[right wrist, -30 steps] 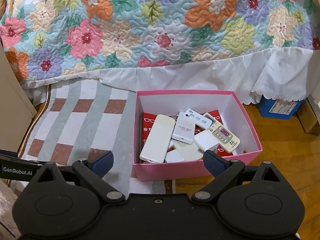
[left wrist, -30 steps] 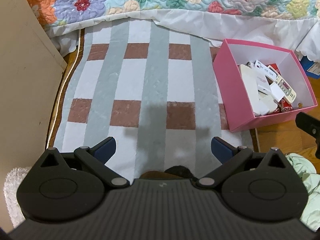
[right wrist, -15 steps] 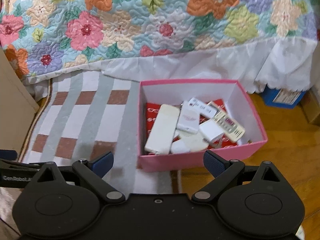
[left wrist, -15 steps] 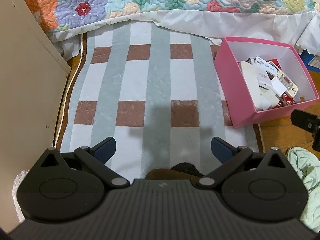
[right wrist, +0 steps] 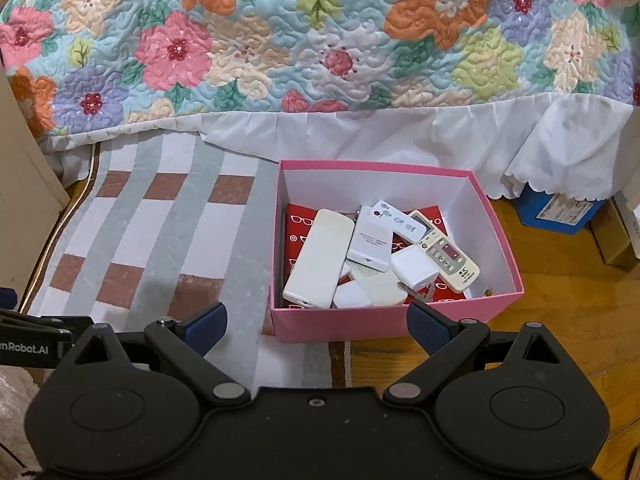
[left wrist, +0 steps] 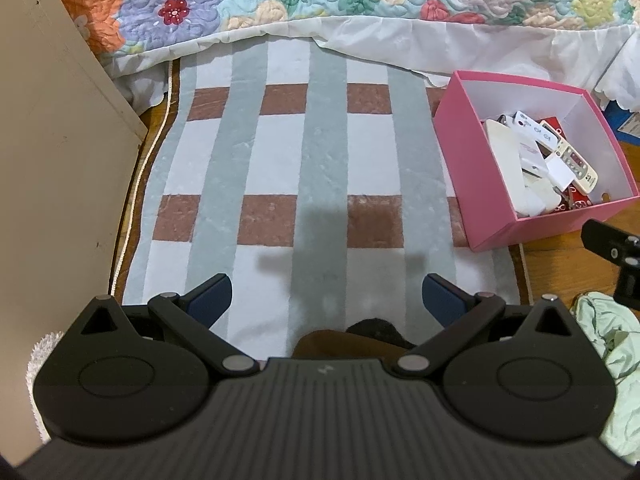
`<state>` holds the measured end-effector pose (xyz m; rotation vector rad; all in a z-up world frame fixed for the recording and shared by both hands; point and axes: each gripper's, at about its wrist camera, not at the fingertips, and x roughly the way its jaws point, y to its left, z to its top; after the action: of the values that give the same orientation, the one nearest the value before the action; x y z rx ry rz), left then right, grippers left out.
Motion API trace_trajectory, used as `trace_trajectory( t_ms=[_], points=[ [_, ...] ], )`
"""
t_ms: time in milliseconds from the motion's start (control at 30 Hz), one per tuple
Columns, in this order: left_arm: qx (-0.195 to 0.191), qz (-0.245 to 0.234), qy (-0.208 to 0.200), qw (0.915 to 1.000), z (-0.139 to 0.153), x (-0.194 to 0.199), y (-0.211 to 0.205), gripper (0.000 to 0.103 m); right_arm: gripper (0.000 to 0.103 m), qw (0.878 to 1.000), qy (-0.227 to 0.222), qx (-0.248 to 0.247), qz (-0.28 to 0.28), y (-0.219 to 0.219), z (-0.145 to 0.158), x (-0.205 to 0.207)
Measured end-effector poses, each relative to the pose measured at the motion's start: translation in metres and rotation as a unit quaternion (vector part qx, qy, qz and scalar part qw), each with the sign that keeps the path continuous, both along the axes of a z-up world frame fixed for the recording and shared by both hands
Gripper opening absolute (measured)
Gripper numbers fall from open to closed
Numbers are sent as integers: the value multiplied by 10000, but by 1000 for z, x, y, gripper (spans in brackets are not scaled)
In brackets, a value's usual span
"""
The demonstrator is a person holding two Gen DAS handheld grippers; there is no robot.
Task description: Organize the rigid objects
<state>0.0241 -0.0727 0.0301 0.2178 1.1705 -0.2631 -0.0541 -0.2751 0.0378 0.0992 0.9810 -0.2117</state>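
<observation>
Pink box of white remotes sits on the floor by the bed.

The box rests partly on the checked rug and partly on the wood floor. Inside lie a long white remote, a cream remote with buttons and small white blocks. The left gripper and right gripper both have fingers wide apart, holding nothing. A flowery quilt hangs behind. A tan cabinet stands left.

The left gripper now sits farther back from the checked rug, so more of the rug shows ahead of it. The right gripper is drawn back too, leaving the pink box farther off and a little to its right.
</observation>
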Motion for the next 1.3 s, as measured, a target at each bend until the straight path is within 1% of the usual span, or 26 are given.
trace_trajectory(
  t_ms=[167,433,533,800,867,900,967,1300],
  points=[
    [-14,15,3,10000,2,-2,3,103,98,10000,26,-57,-24,3,-2,-1],
    [79,61,68,9999,-1,0,5,103,98,9998,78,-195,-3,6,-4,0],
    [74,60,29,10000,3,-3,6,103,98,9996,95,-260,0,6,-4,0],
    [127,134,9,9998,4,1,10,103,98,9997,80,-231,0,6,-4,0],
    [193,223,-43,9996,3,1,10,103,98,9997,85,-237,-6,7,-4,0],
    [256,269,-147,9992,3,0,10,103,98,9997,93,-234,-3,7,-4,0],
    [343,253,-235,9988,3,0,10,103,98,9997,105,-233,9,8,-5,-1],
    [263,276,-187,9991,1,2,12,103,98,9996,107,-261,50,9,-5,2]
  ],
)
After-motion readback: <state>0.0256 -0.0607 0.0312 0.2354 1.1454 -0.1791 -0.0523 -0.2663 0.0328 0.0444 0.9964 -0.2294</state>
